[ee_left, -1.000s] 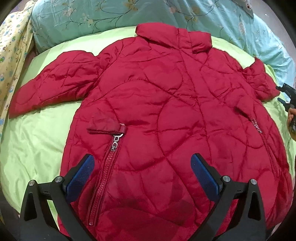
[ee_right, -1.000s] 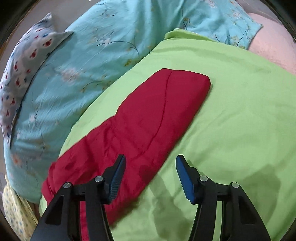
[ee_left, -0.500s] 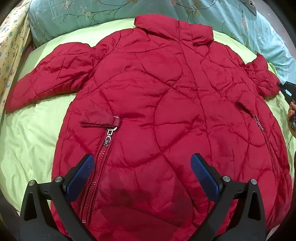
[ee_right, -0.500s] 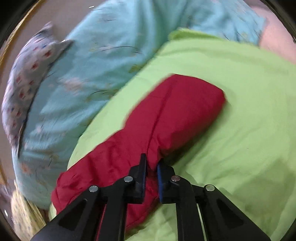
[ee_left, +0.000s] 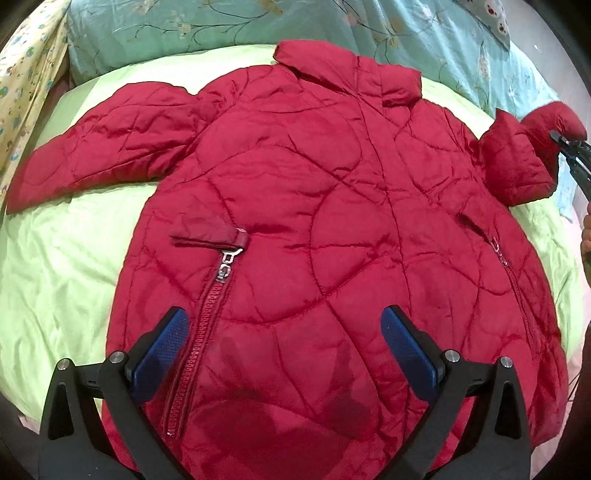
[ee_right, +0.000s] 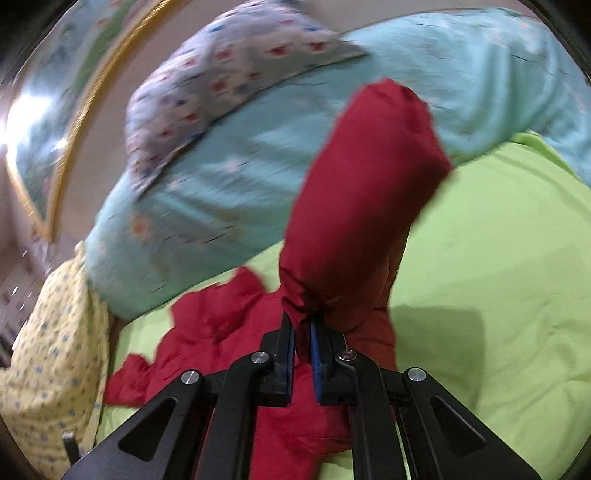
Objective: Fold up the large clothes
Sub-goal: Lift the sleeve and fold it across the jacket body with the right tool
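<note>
A red quilted jacket (ee_left: pixel 325 229) lies front up on a lime green bed sheet (ee_left: pixel 66 266), collar at the far side. One sleeve (ee_left: pixel 99 147) is spread out flat to the left. My left gripper (ee_left: pixel 284 350) is open and empty, hovering over the jacket's hem near a zipped pocket (ee_left: pixel 218 280). My right gripper (ee_right: pixel 302 332) is shut on the other sleeve (ee_right: pixel 365 206) and holds it lifted off the bed. That sleeve also shows raised at the right edge of the left wrist view (ee_left: pixel 524 155), with the right gripper (ee_left: pixel 570 147) on it.
A teal flowered quilt (ee_left: pixel 221 26) lies along the far side of the bed. A yellow patterned cloth (ee_left: pixel 26 74) is at the far left. A grey patterned pillow (ee_right: pixel 229 70) sits on the quilt. The person's hand (ee_left: pixel 585 251) shows at the right edge.
My right gripper closed on the right sleeve and lifted it off the sheet, swinging up. My left gripper stayed open over the hem with a slight shift.
</note>
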The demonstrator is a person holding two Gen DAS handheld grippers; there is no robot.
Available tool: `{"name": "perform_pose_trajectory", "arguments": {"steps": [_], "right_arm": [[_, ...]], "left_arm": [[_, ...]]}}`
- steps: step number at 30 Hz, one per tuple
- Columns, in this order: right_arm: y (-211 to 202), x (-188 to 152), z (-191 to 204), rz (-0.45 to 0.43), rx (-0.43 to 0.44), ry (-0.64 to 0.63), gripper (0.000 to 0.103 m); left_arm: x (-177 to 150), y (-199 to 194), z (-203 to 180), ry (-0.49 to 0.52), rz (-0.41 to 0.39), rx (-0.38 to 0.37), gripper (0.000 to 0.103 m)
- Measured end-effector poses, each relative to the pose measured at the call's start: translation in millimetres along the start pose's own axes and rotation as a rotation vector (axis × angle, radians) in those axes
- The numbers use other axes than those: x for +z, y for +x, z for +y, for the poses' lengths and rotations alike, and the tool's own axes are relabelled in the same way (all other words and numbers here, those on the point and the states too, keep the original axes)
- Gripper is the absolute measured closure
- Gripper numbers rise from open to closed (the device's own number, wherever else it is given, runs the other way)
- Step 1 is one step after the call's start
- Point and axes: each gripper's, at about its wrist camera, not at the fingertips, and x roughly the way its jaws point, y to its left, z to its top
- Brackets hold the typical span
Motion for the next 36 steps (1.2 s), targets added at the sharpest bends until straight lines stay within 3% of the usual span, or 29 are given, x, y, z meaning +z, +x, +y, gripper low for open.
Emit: {"name": "perform_pose_trajectory", "arguments": {"steps": [8,17,27,36], "right_arm": [[29,-26,97,0.102,0.171,-0.122,0.096],[98,-75,176,0.265,0.269,-0.195,0.096],[163,-136,219,0.429,0.275,-0.273,0.096],[210,-174,217,0.524,0.205,-0.286,0.089]], "left_arm": [[-2,-6,21,-0.049,-0.018,-0.026,0.0],[-2,-9,53,-0.126,-0.034,-0.083,0.0],[6,-7,86,-0.217,-0.042,-0.187,0.0],[52,2,101,-0.264,-0.071,-0.29,0.0]]}}
